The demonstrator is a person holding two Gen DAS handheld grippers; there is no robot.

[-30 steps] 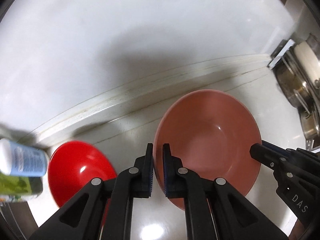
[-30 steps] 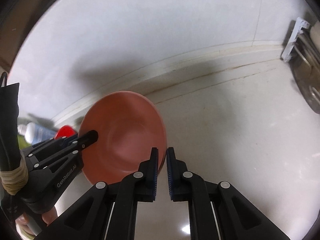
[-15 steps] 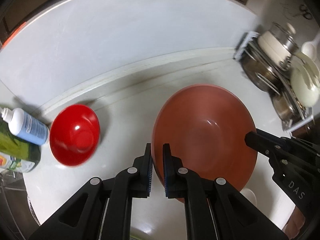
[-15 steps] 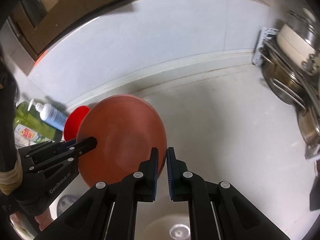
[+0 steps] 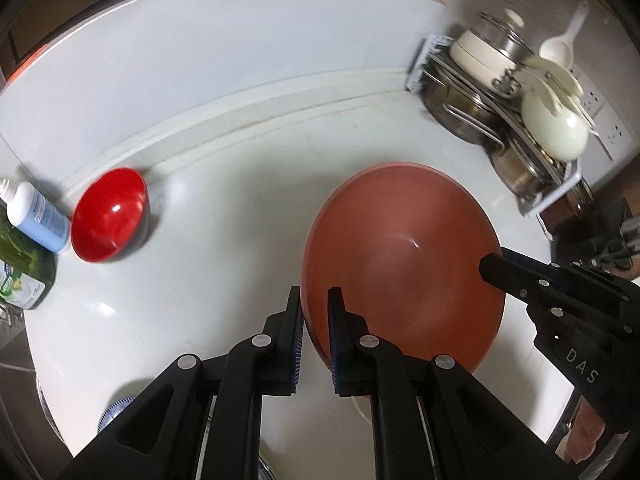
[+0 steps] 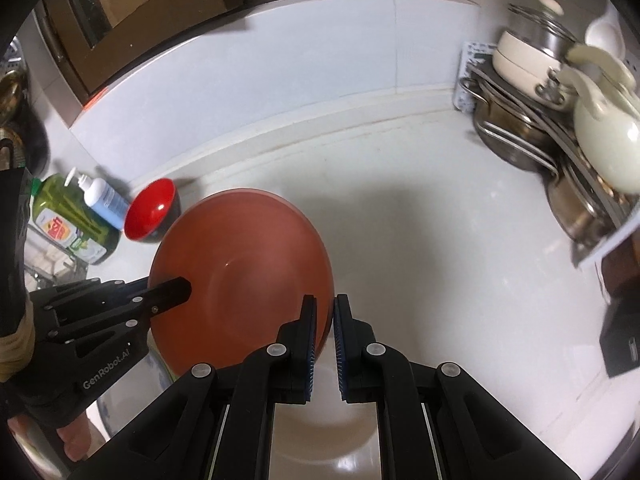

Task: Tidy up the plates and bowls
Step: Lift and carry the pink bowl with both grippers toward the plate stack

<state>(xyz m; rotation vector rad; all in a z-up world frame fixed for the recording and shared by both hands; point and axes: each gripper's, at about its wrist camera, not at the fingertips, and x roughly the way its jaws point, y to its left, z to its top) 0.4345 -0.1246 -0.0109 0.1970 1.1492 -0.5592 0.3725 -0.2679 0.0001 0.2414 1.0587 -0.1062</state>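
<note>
A large terracotta bowl (image 5: pixel 400 264) hangs above the white counter (image 5: pixel 224 264), held from both sides. My left gripper (image 5: pixel 314 312) is shut on its left rim, one finger inside and one outside. On the opposite rim, my right gripper (image 6: pixel 324 314) is shut too. In the left wrist view the right gripper (image 5: pixel 491 268) reaches in from the right. The right wrist view shows the terracotta bowl (image 6: pixel 248 272) with the left gripper (image 6: pixel 178 290) on its left edge. A small red bowl (image 5: pixel 110 214) (image 6: pixel 150 208) rests tilted near the back wall.
A rack of steel pots (image 5: pixel 480 116) and a cream kettle (image 6: pixel 604 136) fill the right corner. Soap bottles (image 6: pixel 100 200) stand at the far left. Below the grippers lie a pale dish (image 6: pixel 324 428) and a blue-patterned dish (image 5: pixel 116 416). A black box (image 6: pixel 624 344) sits at right.
Both grippers have lifted the terracotta bowl up and back from the wall. The red bowl, bottles and pot rack now look smaller and farther away.
</note>
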